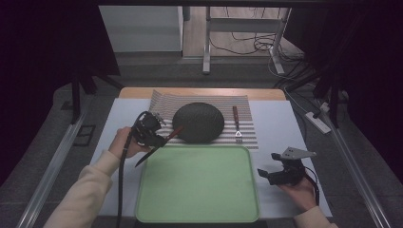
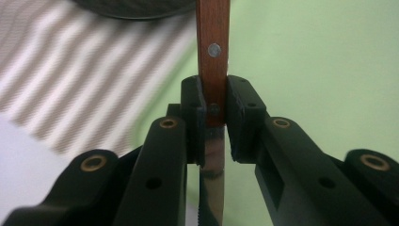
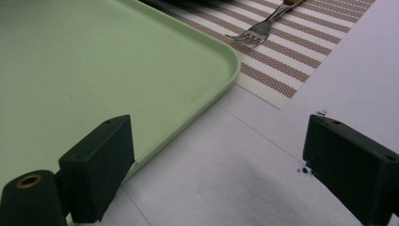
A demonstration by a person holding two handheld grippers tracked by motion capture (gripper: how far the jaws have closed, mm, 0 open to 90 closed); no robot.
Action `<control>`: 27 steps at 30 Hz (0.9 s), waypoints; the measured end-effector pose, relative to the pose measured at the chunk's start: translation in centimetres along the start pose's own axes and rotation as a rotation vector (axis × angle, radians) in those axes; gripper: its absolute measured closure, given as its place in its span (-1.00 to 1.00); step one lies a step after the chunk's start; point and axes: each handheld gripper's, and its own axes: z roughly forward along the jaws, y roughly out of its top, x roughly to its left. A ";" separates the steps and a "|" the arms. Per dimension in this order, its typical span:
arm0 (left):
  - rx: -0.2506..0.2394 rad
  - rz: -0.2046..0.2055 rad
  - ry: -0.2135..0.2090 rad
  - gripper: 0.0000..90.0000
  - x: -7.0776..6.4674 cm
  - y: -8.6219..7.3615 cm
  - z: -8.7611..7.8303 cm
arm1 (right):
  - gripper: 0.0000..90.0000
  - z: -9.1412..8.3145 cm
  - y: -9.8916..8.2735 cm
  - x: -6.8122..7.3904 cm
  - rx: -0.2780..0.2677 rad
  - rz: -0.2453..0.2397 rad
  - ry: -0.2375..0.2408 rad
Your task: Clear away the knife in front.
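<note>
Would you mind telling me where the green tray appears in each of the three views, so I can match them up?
High view: green tray, bottom centre.
Left gripper view: tray fills the right side behind the knife.
Right gripper view: tray covers the upper left.
Shared landmark: the striped placemat.

- The knife [image 2: 213,70] is showing a smooth reddish wooden handle with metal rivets and a glossy steel blade.
- Beside the knife, the tray [image 1: 199,183] is looking like matt green plastic.
- Behind the tray, the striped mat [image 3: 282,61] is appearing woven.
</note>
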 end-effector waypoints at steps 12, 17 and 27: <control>0.031 0.045 -0.100 0.73 -5.0 -0.7 3.9 | -0.79 -0.1 0.0 0.0 -0.009 0.001 0.004; 0.079 0.066 -0.087 0.73 -6.0 -0.9 5.9 | -0.79 0.0 0.0 0.0 -0.004 0.002 0.004; -0.036 0.148 -0.081 0.98 -7.0 0.2 4.6 | -0.79 0.0 0.0 0.0 -0.002 0.001 0.000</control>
